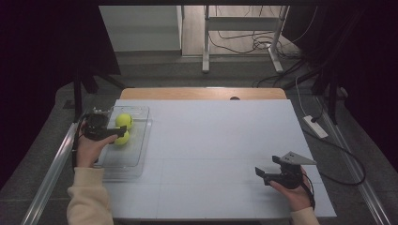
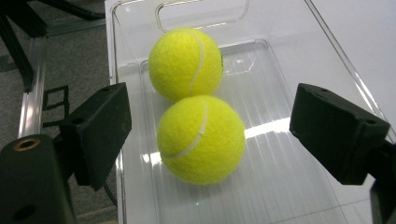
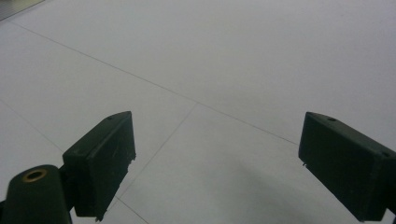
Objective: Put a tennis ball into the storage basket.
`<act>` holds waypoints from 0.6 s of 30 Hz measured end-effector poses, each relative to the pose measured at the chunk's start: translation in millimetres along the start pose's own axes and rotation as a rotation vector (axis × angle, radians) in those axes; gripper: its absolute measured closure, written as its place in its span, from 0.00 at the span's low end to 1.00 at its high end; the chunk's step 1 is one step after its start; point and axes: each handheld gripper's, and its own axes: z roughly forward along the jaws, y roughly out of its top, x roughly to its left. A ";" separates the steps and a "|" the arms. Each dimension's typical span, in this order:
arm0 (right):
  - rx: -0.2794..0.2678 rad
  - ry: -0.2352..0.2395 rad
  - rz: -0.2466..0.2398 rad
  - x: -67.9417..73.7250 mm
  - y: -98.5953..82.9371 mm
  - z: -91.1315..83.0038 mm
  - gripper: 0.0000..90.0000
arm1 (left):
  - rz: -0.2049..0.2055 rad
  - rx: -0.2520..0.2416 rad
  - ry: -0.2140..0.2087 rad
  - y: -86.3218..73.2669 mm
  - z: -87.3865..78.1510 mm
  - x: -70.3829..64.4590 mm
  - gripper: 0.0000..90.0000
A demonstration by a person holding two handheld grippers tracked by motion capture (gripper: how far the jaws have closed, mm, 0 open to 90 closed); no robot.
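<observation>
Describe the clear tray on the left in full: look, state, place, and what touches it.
The tray is a clear, glossy plastic bin, rectangular, with low walls, a ribbed floor and a cut-out handle at its far end. It lies flat at the table's left edge. Two yellow tennis balls rest inside, touching each other. The left gripper hovers open around the nearer ball, jaws clear of it.
</observation>
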 end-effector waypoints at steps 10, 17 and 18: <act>0.000 0.000 0.000 0.2 0.0 0.0 0.12 | 0.019 -0.082 -0.124 0.7 -5.8 -4.2 0.13; -0.001 0.003 0.003 -1.1 0.2 1.0 0.12 | 0.020 -0.114 -0.183 -0.3 -8.5 -4.1 0.14; -0.001 0.002 0.003 -1.4 0.3 1.2 0.12 | 0.020 -0.121 -0.188 -0.6 -9.2 -4.1 0.14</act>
